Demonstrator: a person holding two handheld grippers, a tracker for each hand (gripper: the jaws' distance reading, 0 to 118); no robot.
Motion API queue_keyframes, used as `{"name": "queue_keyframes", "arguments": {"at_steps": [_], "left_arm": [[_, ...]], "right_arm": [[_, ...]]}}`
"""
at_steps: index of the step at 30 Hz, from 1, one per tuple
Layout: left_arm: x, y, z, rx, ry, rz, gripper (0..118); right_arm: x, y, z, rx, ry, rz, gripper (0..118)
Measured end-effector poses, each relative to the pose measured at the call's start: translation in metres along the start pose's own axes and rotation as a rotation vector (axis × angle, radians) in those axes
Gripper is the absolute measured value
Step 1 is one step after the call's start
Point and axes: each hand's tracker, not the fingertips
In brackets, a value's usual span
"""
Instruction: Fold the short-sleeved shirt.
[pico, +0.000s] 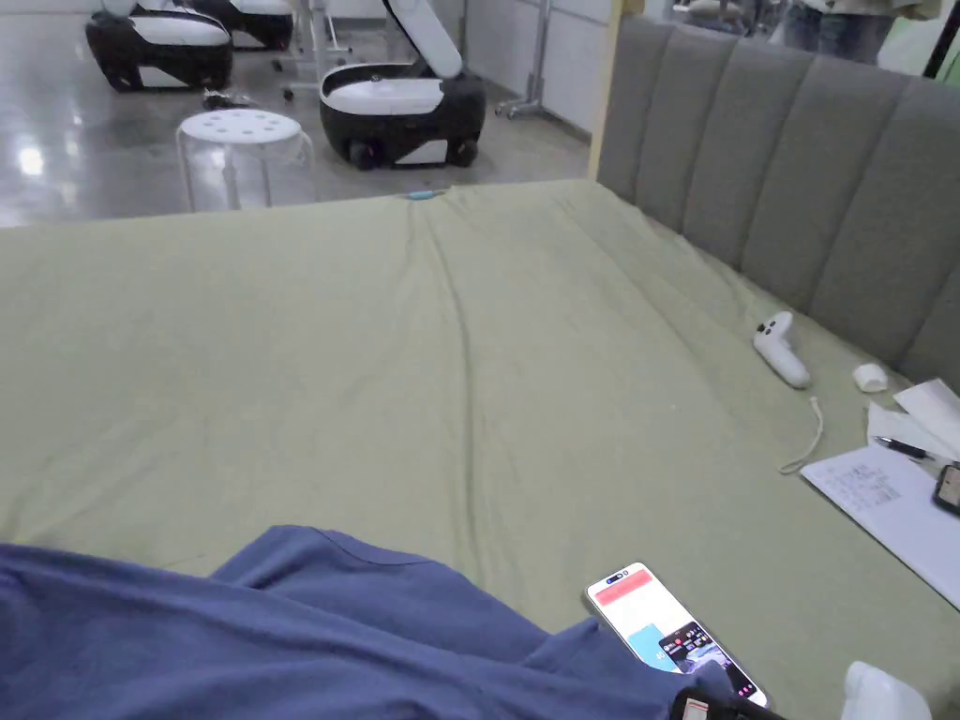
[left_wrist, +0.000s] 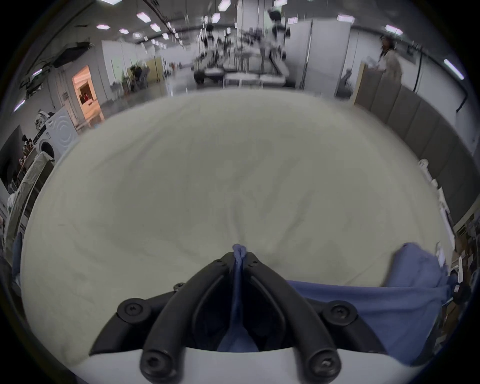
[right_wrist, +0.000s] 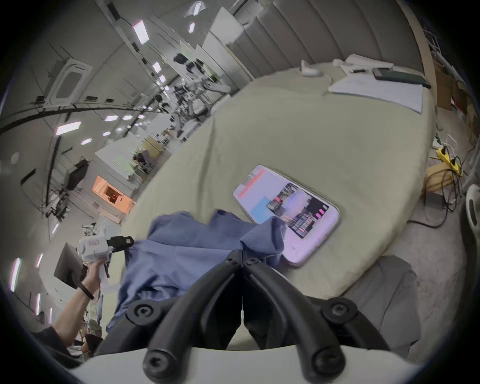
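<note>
A wide bed covered with a pale green sheet (pico: 450, 356) takes up most of the head view, with a grey padded headboard (pico: 797, 178) along its right side. The blue short-sleeved cotton shirt (pico: 309, 637) lies bunched at the near edge of the bed, directly below the person, its length running left to right between the two grippers. From there the open sheet stretches away ahead, so any spreading of the shirt would, as I judge it, go forward onto that bare area.

A white-cased smartphone with a lit screen (pico: 670, 628) lies on the sheet at the shirt's right end, and a flap of blue cloth overlaps its near corner in the right gripper view; this is the likely snag if the cloth is dragged.

The left gripper (left_wrist: 240, 256) has its fingers clenched on a thin gathered ridge of the shirt, which pokes up between the tips. The right gripper (right_wrist: 242, 256) has its fingers pressed together at the shirt's right edge; cloth seems to be pinched there, though the grip itself is hard to see.
</note>
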Motion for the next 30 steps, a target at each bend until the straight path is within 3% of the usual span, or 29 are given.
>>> {"name": "queue_keyframes", "arguments": {"at_steps": [4,10,14,24,30], "left_arm": [[-0.015,0.016,0.098,0.197,-0.09,0.053,5],[-0.025,0.047,0.27,0.477,-0.018,-0.034,5],[-0.034,0.068,0.34,0.592,0.059,-0.043,5],[-0.037,0.127,0.414,0.731,0.206,0.007,5],[-0.041,0.173,0.423,0.785,0.232,0.055,5]], "right_arm": [[-0.041,0.039,0.013,0.095,0.063,0.179,0],[-0.108,0.125,0.019,0.259,0.236,0.298,0],[-0.151,0.181,0.015,0.338,0.298,0.345,0],[-0.299,0.318,0.0,0.44,0.334,0.448,0],[-0.385,0.381,-0.007,0.525,0.274,0.514,0]]}}
